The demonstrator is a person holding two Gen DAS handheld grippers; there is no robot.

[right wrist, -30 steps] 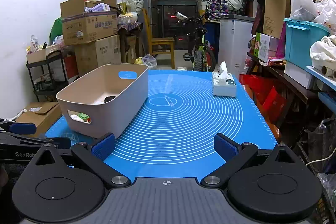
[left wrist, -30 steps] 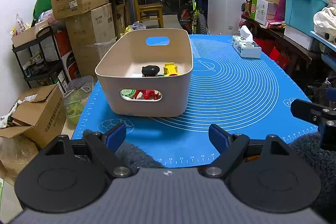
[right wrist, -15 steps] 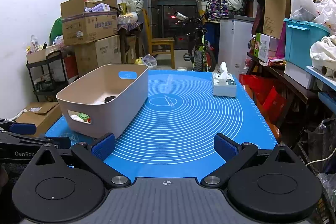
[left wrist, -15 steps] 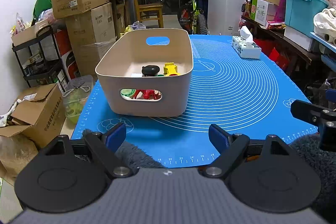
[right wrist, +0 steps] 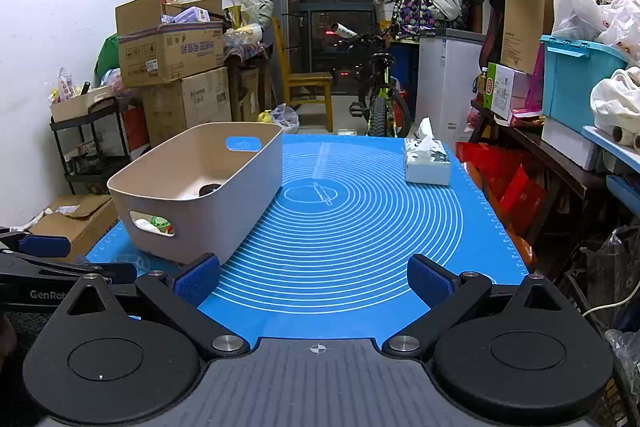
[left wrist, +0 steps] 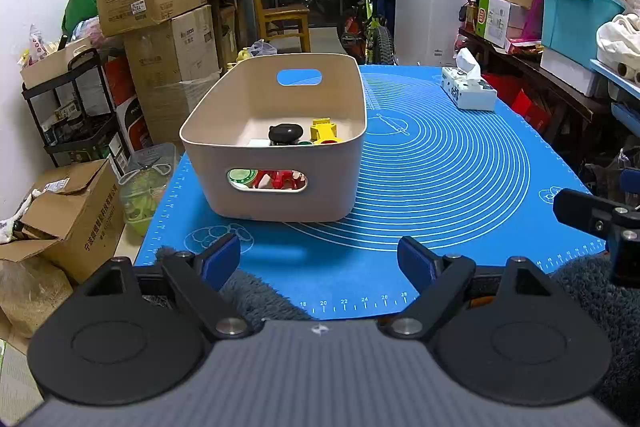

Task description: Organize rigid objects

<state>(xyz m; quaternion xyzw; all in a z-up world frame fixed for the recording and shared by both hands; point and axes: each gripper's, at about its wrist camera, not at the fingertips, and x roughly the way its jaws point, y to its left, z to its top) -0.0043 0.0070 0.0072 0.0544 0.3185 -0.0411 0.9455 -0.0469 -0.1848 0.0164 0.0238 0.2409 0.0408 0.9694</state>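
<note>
One bin (left wrist: 276, 183), one tissue box (left wrist: 469, 91)

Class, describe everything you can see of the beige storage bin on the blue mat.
The beige bin is a smooth, plastic-looking rectangular tub with rounded corners and an oval handle cutout in each end wall. It stands upright and open-topped on the left part of the blue mat. Small toys lie inside: a black one, a yellow one, and red and green pieces seen through the near cutout. Neither gripper touches it.

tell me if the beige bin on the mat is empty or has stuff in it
Not empty. The beige bin holds a black item and a yellow toy inside, and red and green pieces show through its near handle slot.
</note>
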